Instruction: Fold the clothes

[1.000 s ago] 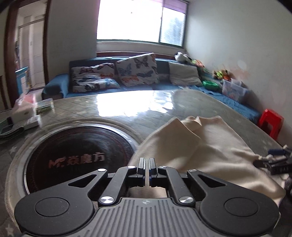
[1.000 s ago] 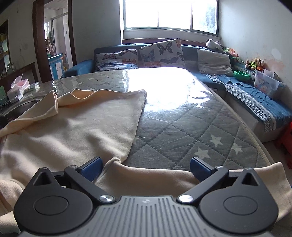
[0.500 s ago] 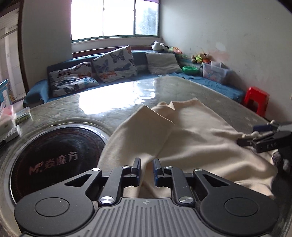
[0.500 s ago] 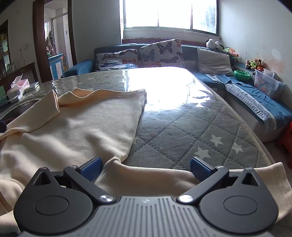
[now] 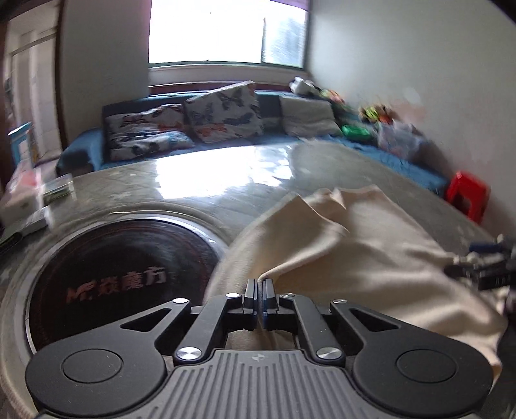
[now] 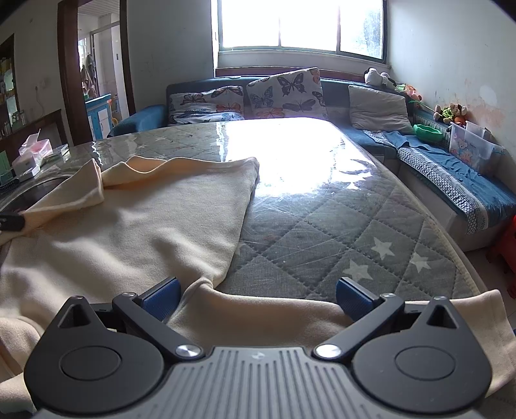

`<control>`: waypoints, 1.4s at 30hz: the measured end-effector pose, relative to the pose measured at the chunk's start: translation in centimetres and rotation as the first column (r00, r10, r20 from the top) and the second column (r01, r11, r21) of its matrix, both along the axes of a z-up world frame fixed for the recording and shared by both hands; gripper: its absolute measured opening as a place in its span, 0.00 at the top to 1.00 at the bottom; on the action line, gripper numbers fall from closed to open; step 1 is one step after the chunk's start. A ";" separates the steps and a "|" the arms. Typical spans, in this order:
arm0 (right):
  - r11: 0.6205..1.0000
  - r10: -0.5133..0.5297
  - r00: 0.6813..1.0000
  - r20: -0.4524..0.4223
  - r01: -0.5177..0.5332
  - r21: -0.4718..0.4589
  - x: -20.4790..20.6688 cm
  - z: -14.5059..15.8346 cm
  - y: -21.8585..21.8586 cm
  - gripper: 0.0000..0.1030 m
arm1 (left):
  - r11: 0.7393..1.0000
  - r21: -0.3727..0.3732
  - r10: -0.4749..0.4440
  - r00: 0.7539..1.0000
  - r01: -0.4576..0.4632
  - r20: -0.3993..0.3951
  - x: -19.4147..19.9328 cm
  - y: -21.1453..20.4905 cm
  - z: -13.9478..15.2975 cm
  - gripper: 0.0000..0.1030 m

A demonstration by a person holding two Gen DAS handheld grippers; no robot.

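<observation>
1. In the left wrist view, the left gripper (image 5: 258, 298) has its fingers pressed together, and they pinch an edge of the cream garment (image 5: 364, 258); the cloth rises in a fold just at the fingertips.
2. In the right wrist view, the right gripper (image 6: 258, 298) has its fingers spread wide. A strip of the cream garment (image 6: 135, 232) lies across the gap between the two blue pads (image 6: 163, 298); I cannot tell if the pads touch it.
3. The garment is spread flat on the tabletop (image 6: 338, 225), which has a grey quilted cover with white stars under a clear shiny sheet. One edge of the cloth runs diagonally away from the right gripper, and the far left corner is turned over.
4. On the left of the garment, a round dark plate (image 5: 122, 270) with reddish characters is set into the tabletop; the cloth reaches its rim.
5. At the right edge of the left view, the tip of the right gripper is seen above the cloth.
6. Farther left on the tabletop stand some small boxes (image 6: 32, 158).
7. Behind the tabletop is a blue sofa (image 6: 145, 117) with butterfly cushions (image 6: 283, 93) and a grey cushion (image 6: 377, 109).
8. A green bowl (image 6: 427, 132), a plastic box (image 6: 471, 148) and soft toys (image 6: 448, 112) are on the right along the wall, and a red stool (image 5: 467, 196) is on the floor.
9. A bright window (image 6: 300, 25) is on the far wall.
</observation>
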State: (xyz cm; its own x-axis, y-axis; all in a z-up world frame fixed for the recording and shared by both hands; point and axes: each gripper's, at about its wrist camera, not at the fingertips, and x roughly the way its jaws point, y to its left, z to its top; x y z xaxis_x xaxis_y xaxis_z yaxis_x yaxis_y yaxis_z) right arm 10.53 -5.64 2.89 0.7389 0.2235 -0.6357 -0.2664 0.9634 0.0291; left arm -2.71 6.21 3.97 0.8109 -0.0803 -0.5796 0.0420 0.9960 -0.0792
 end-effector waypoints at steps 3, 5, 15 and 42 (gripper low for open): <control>1.000 -0.001 1.000 0.002 0.001 -0.001 -0.1 0.4 0.2 0.00 | 0.994 -0.063 0.093 0.995 -0.091 0.025 -1.7 2.6 1.1 0.97; 1.000 -0.003 1.000 0.008 0.003 0.006 -0.4 0.9 0.5 0.00 | 0.985 -0.098 0.148 0.988 -0.144 0.037 -3.1 4.2 1.6 0.97; 0.972 0.235 0.972 0.003 -0.235 0.006 -2.2 3.1 5.9 0.00 | 0.924 -0.170 0.346 0.938 -0.342 -0.008 -9.7 9.3 1.0 0.97; 0.791 0.597 0.793 -0.127 -0.607 -0.076 -8.6 2.1 14.7 0.00 | 0.978 0.163 0.141 0.989 -0.131 -0.049 -4.4 5.0 -2.1 0.80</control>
State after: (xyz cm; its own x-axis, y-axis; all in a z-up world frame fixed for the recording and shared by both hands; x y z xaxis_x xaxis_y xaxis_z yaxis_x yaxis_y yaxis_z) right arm 1.92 9.07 4.95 0.4148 0.5302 -0.7395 -0.7947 0.6069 -0.0106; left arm -7.16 11.21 1.84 0.7714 0.1252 -0.6239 -0.0948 0.9921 0.0819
